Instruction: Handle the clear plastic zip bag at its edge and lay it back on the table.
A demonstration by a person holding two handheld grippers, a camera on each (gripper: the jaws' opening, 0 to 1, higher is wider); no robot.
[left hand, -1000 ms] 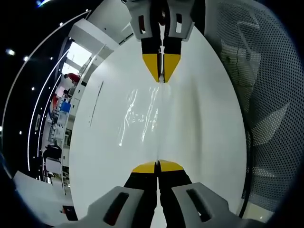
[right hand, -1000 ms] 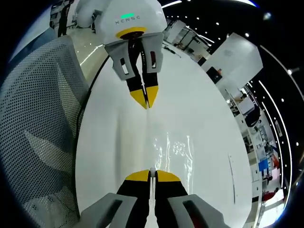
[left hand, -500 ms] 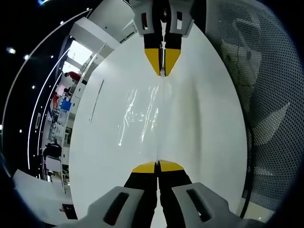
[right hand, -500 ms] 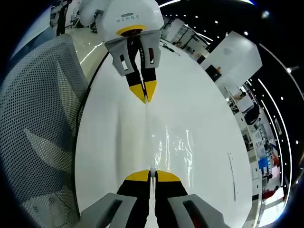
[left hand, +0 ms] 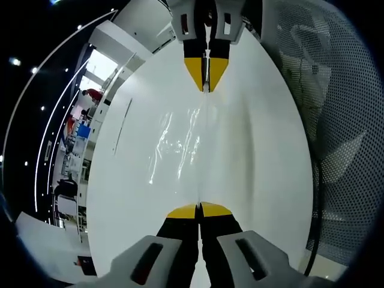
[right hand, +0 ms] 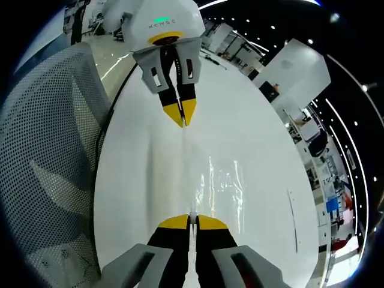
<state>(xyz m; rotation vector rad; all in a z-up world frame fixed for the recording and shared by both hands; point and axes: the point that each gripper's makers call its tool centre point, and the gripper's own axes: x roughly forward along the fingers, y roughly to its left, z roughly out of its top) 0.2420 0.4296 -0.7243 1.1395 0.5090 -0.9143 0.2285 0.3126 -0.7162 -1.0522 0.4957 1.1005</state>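
A clear plastic zip bag (left hand: 186, 144) is stretched between the two grippers over the white table (left hand: 264, 156), glinting with reflections. My left gripper (left hand: 198, 209) is shut on one end of the bag's edge at the bottom of the left gripper view. At the top of that view the right gripper (left hand: 206, 88) pinches the opposite end with its yellow tips together. In the right gripper view the bag (right hand: 219, 180) runs from my right gripper (right hand: 191, 219), shut on it, up to the left gripper (right hand: 182, 122), also closed on it.
A grey mesh office chair (left hand: 324, 120) stands beside the table; it is seen again as the chair (right hand: 48, 150) on the left of the right gripper view. A thin dark line mark (left hand: 122, 129) lies on the table. Shelves and lights fill the room behind.
The two grippers have drawn slightly farther apart, and the bag's edge between them has pulled tauter. Both stay shut on the bag.
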